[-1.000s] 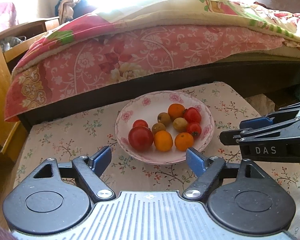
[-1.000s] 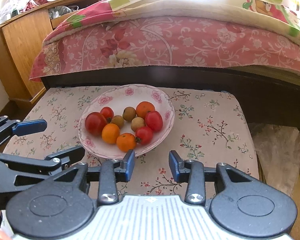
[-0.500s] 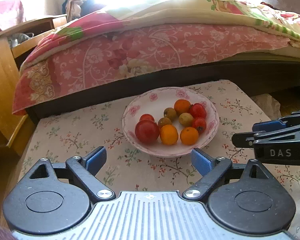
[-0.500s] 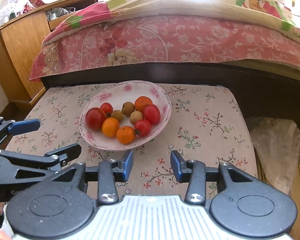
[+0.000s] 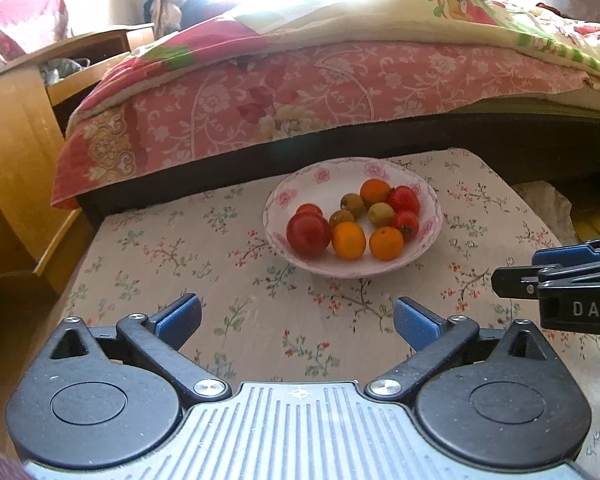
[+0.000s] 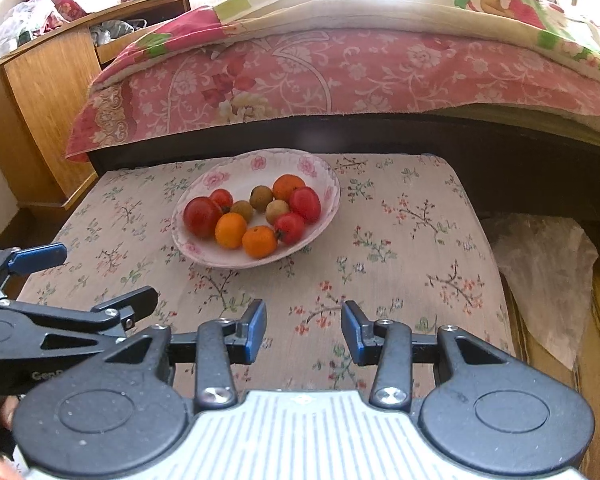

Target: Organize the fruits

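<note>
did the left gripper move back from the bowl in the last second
Yes. The left gripper has pulled back: the fruit bowl, fixed on the floral cloth, now sits farther beyond its fingertips.

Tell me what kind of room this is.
Most likely a bedroom at home. A bed with a pink floral quilt fills the background, a wooden cabinet stands beside it, and a bowl of fruit sits on a small table with a floral cloth.
</note>
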`<state>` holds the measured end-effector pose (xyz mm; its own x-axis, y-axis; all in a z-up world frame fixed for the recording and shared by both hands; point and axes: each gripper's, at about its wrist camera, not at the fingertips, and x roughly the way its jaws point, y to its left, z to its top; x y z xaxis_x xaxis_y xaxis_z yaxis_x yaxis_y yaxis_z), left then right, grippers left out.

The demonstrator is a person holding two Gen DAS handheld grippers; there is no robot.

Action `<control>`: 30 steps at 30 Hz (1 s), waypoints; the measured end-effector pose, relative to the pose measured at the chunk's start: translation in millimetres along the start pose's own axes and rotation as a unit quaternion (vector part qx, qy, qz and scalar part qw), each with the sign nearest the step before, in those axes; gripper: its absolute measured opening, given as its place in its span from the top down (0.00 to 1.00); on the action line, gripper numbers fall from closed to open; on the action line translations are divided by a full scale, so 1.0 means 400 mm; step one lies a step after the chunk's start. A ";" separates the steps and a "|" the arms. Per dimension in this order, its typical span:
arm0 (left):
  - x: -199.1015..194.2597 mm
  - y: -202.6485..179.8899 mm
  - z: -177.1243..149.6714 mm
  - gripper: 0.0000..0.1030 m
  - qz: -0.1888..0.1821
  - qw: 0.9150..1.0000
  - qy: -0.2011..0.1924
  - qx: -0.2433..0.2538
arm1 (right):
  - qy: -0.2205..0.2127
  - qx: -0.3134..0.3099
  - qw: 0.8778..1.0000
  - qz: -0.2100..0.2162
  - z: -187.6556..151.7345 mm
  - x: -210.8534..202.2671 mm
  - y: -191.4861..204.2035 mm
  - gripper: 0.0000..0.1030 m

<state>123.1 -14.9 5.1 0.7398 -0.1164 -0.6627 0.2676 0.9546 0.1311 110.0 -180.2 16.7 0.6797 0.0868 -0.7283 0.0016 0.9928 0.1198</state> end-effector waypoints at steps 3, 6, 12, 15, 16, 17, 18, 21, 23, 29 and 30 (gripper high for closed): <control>-0.013 0.001 -0.018 0.00 0.000 1.000 0.005 -0.007 | 0.001 0.001 1.000 -0.001 -0.022 -0.018 0.008 0.57; -0.028 0.000 -0.035 0.00 -0.002 1.000 0.010 -0.011 | 0.004 -0.003 1.000 -0.006 -0.044 -0.032 0.019 0.57; -0.053 0.000 -0.062 0.00 -0.002 1.000 0.019 -0.018 | 0.012 0.002 1.000 -0.009 -0.084 -0.055 0.036 0.57; -0.067 0.003 -0.072 0.00 -0.004 1.000 0.018 -0.024 | 0.013 0.005 1.000 -0.008 -0.097 -0.064 0.043 0.57; -0.072 0.003 -0.075 0.00 -0.005 0.999 0.018 -0.026 | 0.013 0.005 1.000 -0.007 -0.101 -0.067 0.046 0.57; -0.076 0.003 -0.077 0.00 -0.006 0.999 0.018 -0.026 | 0.013 0.005 1.000 -0.007 -0.106 -0.072 0.049 0.57; -0.081 0.003 -0.081 0.00 -0.006 0.999 0.017 -0.026 | 0.012 0.006 1.000 -0.006 -0.110 -0.077 0.052 0.57; -0.089 0.002 -0.091 0.00 -0.007 0.999 0.019 -0.026 | 0.009 0.009 1.000 -0.004 -0.119 -0.090 0.058 0.57; -0.095 0.005 -0.097 0.00 -0.008 0.999 0.021 -0.027 | 0.008 0.009 1.000 -0.003 -0.125 -0.099 0.062 0.57; -0.121 0.006 -0.113 0.00 -0.008 0.999 0.020 -0.029 | 0.006 0.009 1.000 -0.003 -0.142 -0.120 0.076 0.57; -0.124 0.007 -0.115 0.00 -0.009 0.999 0.020 -0.030 | 0.006 0.010 1.000 -0.002 -0.144 -0.123 0.077 0.57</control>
<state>58.9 6.0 4.5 0.7098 -0.1241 -0.6934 0.2427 0.9672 0.0753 34.2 -149.2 17.4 0.6707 0.0837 -0.7369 0.0190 0.9913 0.1300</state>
